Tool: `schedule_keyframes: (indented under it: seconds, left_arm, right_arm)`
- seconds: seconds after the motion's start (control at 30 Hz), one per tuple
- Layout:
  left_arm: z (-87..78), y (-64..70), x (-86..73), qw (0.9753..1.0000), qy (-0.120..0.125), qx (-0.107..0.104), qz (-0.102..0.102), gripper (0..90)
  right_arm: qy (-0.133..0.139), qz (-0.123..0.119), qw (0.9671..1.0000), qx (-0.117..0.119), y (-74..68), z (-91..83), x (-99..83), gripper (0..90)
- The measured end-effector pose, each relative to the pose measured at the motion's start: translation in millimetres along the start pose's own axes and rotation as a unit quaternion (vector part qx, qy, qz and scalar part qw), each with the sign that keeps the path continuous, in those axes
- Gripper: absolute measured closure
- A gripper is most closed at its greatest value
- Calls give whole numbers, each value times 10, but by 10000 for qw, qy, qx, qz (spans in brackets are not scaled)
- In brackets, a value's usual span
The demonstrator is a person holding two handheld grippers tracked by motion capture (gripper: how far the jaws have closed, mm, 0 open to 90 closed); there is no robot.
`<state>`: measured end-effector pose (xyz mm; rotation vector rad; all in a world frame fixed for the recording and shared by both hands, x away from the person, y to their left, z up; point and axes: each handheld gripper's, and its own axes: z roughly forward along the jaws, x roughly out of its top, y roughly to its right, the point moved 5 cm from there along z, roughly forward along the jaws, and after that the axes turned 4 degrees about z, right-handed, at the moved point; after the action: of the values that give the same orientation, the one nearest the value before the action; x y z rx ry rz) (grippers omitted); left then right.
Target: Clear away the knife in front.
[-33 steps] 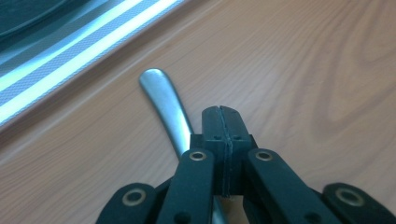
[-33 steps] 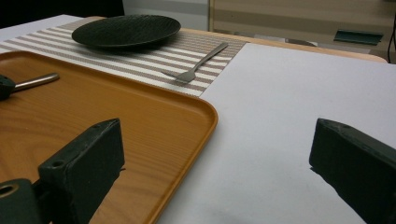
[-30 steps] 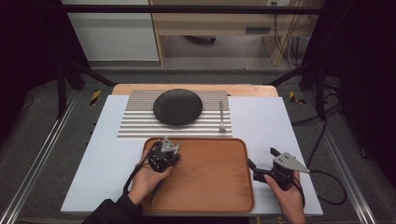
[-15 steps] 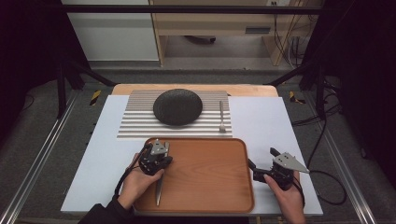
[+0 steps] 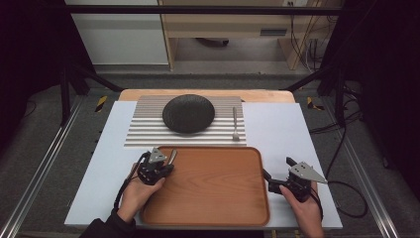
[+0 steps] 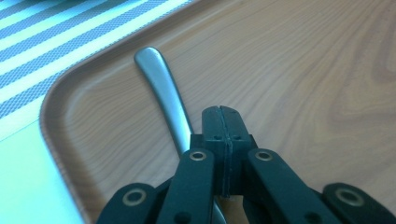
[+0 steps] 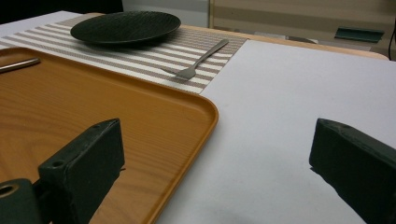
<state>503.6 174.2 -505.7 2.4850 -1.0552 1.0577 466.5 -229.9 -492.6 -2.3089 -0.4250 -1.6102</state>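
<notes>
My left gripper (image 5: 166,162) sits over the far left corner of the wooden tray (image 5: 213,191), jaws pressed flat together (image 6: 223,115). A silver utensil handle (image 6: 161,88) runs from under its left jaw toward the tray corner, its tip (image 5: 172,155) poking out ahead. I cannot tell if the handle is clamped or just lies under the jaws. My right gripper (image 5: 277,168) hovers open over the white table mat just right of the tray, with nothing between its jaws (image 7: 215,149).
A black plate (image 5: 188,113) rests on a striped placemat (image 5: 143,133) beyond the tray, a fork (image 5: 236,124) beside it on the mat's right end. White mat (image 5: 285,129) stretches bare to the right. The tray's rim (image 7: 208,116) lies close to my right gripper.
The left gripper shifted slightly left. Half a second ago the utensil showed on the tray nearer the person, below the gripper; now its handle sticks out ahead of the jaws. The right gripper stayed put.
</notes>
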Motion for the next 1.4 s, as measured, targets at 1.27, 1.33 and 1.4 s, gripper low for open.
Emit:
schedule_keyframes:
  seconds: [1.27, 1.33, 1.4]
  left_arm:
    - [-546, -545, -100, 9655, 2233, 1281, -392, 462]
    - [-581, -566, -98, 9614, 2350, 1380, -389, 374]
    - [-602, -592, -104, 9583, 2424, 1485, -309, 298]
  right_arm:
    - [-33, -259, 9995, -150, -18, 77, 16, 42]
    - [-59, -249, 9996, -140, -19, 85, 13, 42]
    - [-72, -243, 9996, -126, -30, 101, 20, 41]
